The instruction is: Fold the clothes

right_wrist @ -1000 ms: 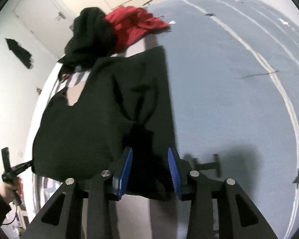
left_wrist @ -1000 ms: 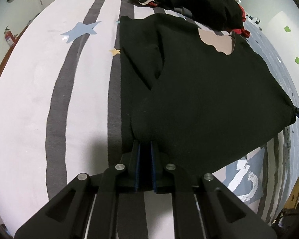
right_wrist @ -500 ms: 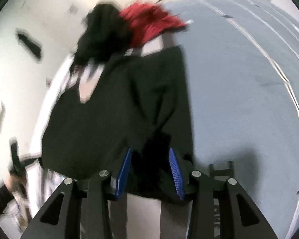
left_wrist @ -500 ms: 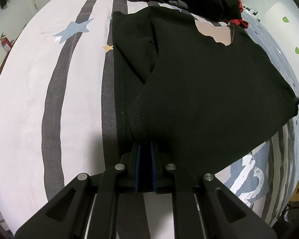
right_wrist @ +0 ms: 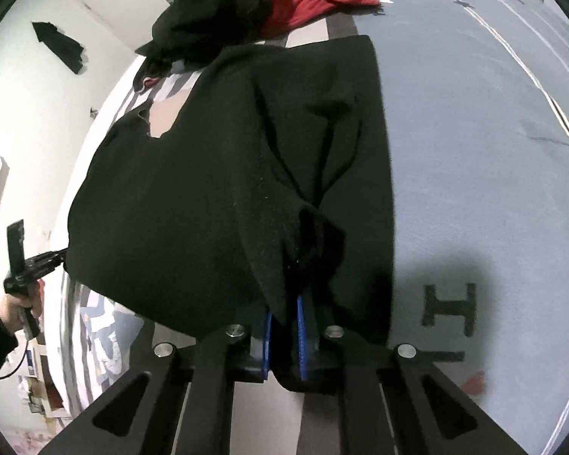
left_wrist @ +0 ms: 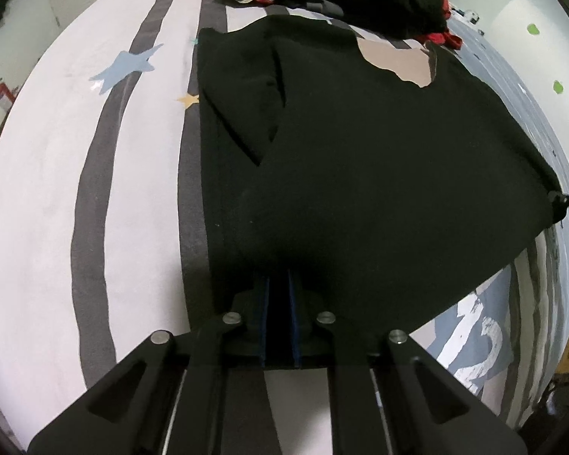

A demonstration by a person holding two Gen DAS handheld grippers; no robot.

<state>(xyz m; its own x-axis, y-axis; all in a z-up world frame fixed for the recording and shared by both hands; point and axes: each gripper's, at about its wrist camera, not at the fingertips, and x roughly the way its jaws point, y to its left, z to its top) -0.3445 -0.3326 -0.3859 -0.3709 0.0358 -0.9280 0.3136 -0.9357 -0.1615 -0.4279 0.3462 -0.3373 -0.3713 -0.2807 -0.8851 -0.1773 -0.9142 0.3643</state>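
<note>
Both claws grasp the black sweatshirt hem: left gripper clenched, right gripper has just closed, ready for lifting and folding

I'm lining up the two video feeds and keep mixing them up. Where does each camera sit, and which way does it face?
Left wrist: on the left gripper, looking steeply down along its fingers at the black garment on the striped bed; jaws shut on the hem.
Right wrist: on the right gripper, looking down the garment's other side; its jaws have just closed on bunched fabric; the person's left hand shows.
Shared: the garment and the clothes pile.
</note>
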